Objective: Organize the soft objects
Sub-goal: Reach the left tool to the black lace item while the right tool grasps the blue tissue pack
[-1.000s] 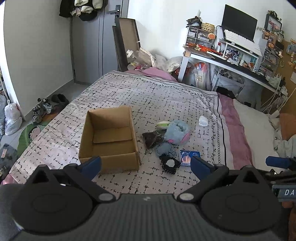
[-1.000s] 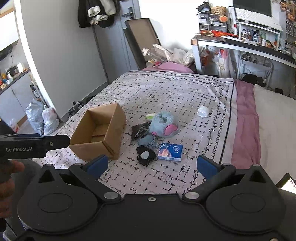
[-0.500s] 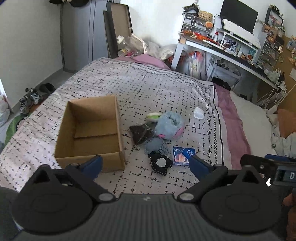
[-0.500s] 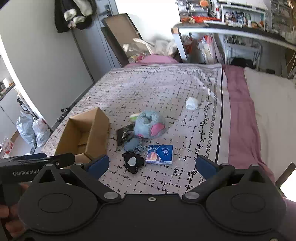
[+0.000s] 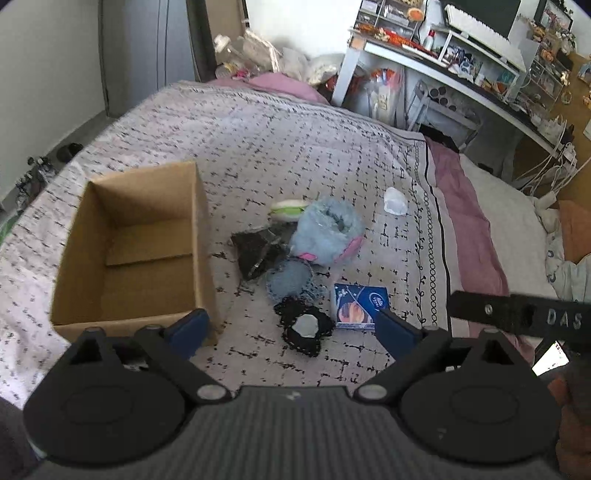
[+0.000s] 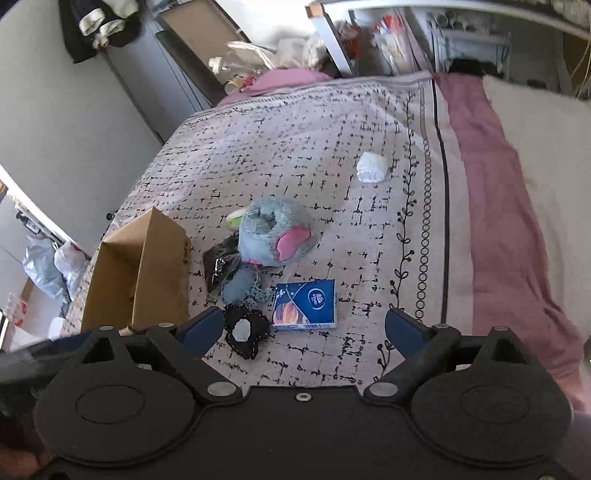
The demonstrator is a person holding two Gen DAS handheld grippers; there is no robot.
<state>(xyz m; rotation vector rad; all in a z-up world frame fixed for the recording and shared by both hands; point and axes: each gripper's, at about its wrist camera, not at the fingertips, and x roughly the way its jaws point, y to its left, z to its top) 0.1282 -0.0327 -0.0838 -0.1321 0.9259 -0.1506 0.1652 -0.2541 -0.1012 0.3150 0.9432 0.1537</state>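
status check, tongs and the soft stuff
Left tongs open, empty. Right tongs open, empty. Blue plush and soft pile on the bed beside the empty cardboard box. Path unobstructed.

Daylight fills the room; the white wall (image 5: pixel 314 22) behind glares. Both fisheye views bend strongly at the edges. The bedspread (image 6: pixel 332 147) and far clutter look smeared; shadows are soft.

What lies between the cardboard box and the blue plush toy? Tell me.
A dark crinkly packet lies between the box and the plush, touching the plush; the left wrist view shows it best.
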